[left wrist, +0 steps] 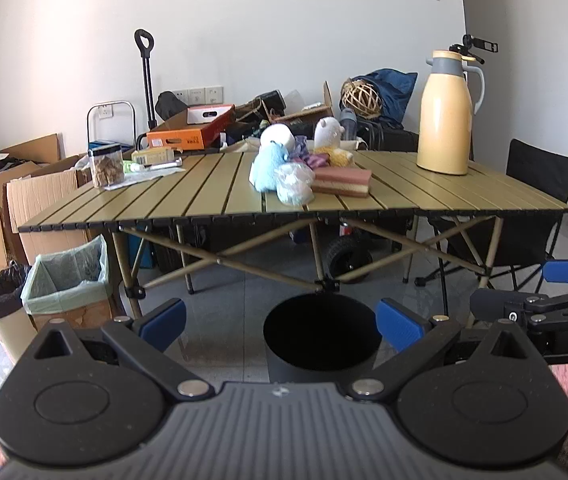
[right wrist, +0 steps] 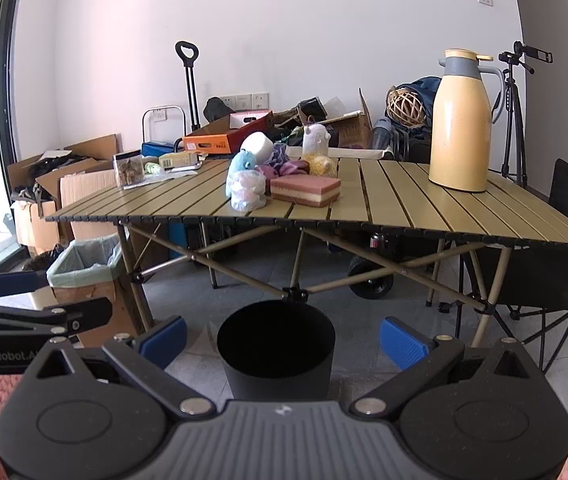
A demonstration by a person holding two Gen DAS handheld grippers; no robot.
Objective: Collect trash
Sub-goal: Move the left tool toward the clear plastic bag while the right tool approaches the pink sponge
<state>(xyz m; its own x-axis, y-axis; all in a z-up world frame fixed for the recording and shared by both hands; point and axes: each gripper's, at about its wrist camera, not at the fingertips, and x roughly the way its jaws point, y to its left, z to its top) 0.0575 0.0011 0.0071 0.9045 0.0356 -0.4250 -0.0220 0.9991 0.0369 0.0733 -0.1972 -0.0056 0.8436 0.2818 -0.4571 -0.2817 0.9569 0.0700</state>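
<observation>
A black round bin (left wrist: 319,336) (right wrist: 276,354) stands on the floor before the slatted table (left wrist: 204,196) (right wrist: 403,208). On the table lie a crumpled clear plastic bag (left wrist: 293,182) (right wrist: 247,190), a striped sponge block (left wrist: 341,182) (right wrist: 305,190), plush toys (left wrist: 270,160) (right wrist: 244,160), and wrappers with a small box (left wrist: 152,160) (right wrist: 176,162) at the far left. My left gripper (left wrist: 280,322) is open, low, well short of the table, the bin showing between its fingers. My right gripper (right wrist: 283,338) is open too, beside the left one, holding nothing.
A yellow thermos jug (left wrist: 445,114) (right wrist: 459,120) stands at the table's right. A clear jar (left wrist: 106,166) sits far left. A bag-lined cardboard box (left wrist: 70,280) (right wrist: 84,268) and a black-bagged bin (left wrist: 2,296) stand left of the table. A folding chair (right wrist: 563,248) and tripod (right wrist: 513,120) are right.
</observation>
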